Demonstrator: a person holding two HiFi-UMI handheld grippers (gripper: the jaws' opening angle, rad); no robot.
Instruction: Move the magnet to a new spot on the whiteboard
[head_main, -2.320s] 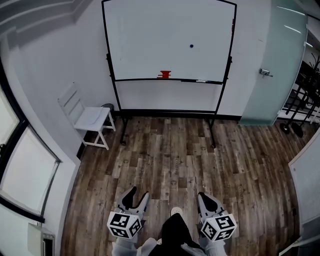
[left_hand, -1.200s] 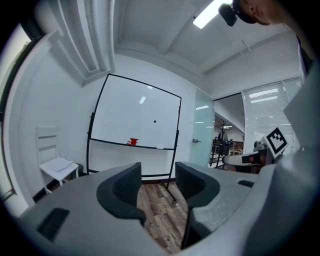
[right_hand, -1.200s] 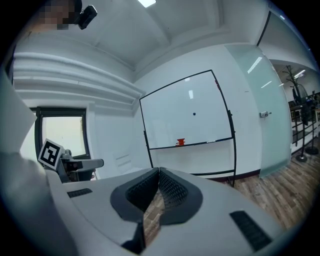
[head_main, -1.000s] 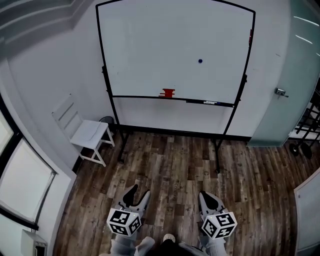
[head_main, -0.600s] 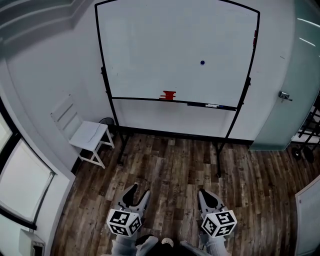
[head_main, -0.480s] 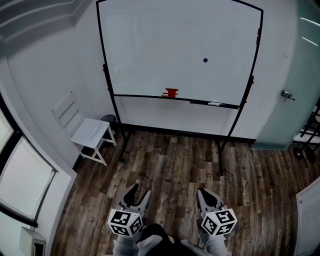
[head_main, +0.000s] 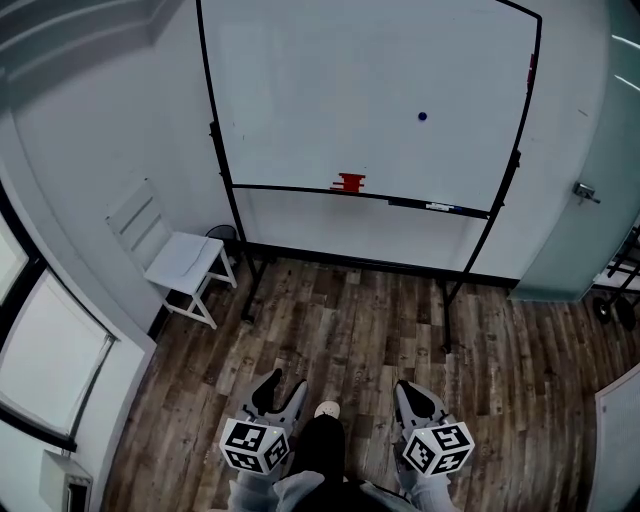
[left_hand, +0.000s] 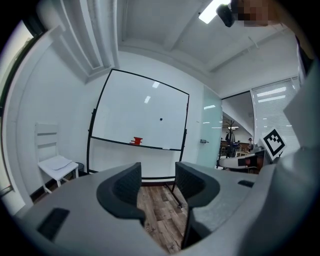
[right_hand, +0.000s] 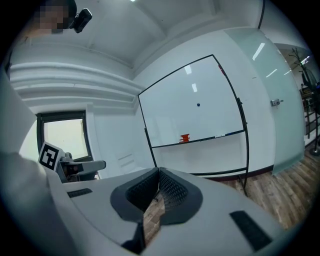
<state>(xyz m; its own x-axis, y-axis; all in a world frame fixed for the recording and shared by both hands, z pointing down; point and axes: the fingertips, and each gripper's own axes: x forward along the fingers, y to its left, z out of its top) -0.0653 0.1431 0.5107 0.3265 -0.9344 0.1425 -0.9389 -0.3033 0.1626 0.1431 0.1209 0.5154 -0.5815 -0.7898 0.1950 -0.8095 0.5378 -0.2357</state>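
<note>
Stands on a wood floor, well back from a whiteboard on a black stand. Holds the left gripper low over the floor, released, jaws spread with only floor showing between. Holds the right gripper level beside it, clenched, jaw tips pressed together on nothing. Aims both toward the board. Can spot the magnet, a small dark blue dot, stuck on the board's right half, above mid-height and well apart from both grippers. Can see on the tray below it a red block near the middle and a marker lying to the right of that, roughly under the magnet. Finds a white chair against the wall left of the board, and a frosted glass door with a handle to the right. Catches one shoe tip between the two grippers
</note>
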